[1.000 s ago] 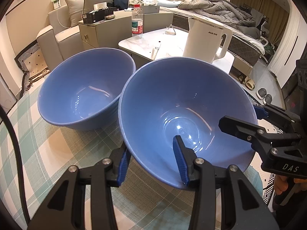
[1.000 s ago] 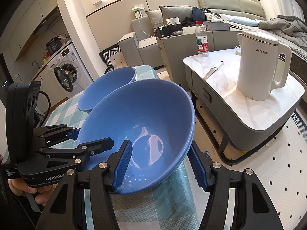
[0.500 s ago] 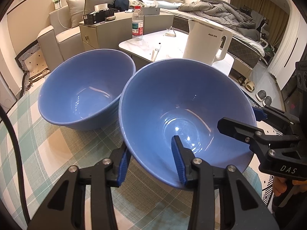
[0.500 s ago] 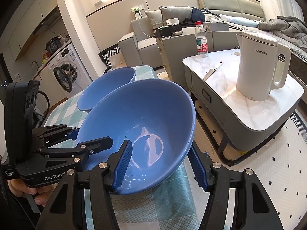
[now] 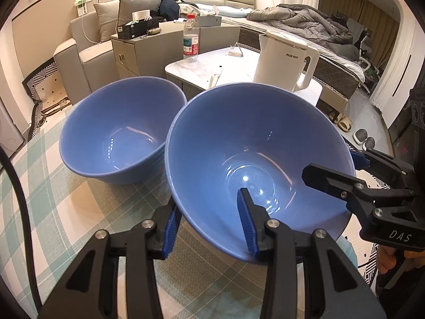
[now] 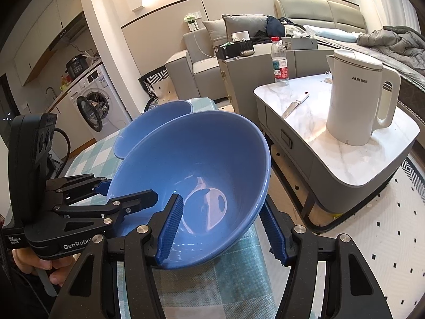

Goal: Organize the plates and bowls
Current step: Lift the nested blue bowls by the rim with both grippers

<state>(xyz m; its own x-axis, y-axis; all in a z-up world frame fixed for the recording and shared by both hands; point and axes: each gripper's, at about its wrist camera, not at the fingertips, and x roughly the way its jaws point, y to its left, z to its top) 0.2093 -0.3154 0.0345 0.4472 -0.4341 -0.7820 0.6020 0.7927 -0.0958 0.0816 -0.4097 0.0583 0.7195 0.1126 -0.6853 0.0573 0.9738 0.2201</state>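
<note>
Two blue bowls are on a checked tablecloth. The nearer blue bowl (image 5: 252, 138) (image 6: 202, 154) is tilted at the table's edge, and both grippers hold its rim. My left gripper (image 5: 208, 207) (image 6: 130, 188) is shut on the near wall, one pad inside and one outside. My right gripper (image 6: 221, 202) (image 5: 330, 163) is shut on the opposite side of the rim in the same way. The second blue bowl (image 5: 119, 133) (image 6: 154, 117) sits upright just behind, its rim close to the held bowl. Neither bowl has anything in it.
The tablecloth (image 5: 53, 212) (image 6: 239, 279) ends right under the held bowl. Beyond a floor gap stands a low marble table (image 6: 332, 133) with a white kettle (image 6: 356, 101), a water bottle (image 6: 279, 63) and a knife (image 6: 293, 106). A washing machine (image 6: 93, 109) is far left.
The left gripper's inner finger has edged slightly closer to the bowl wall. The bowls and the right gripper have stayed where they were.
</note>
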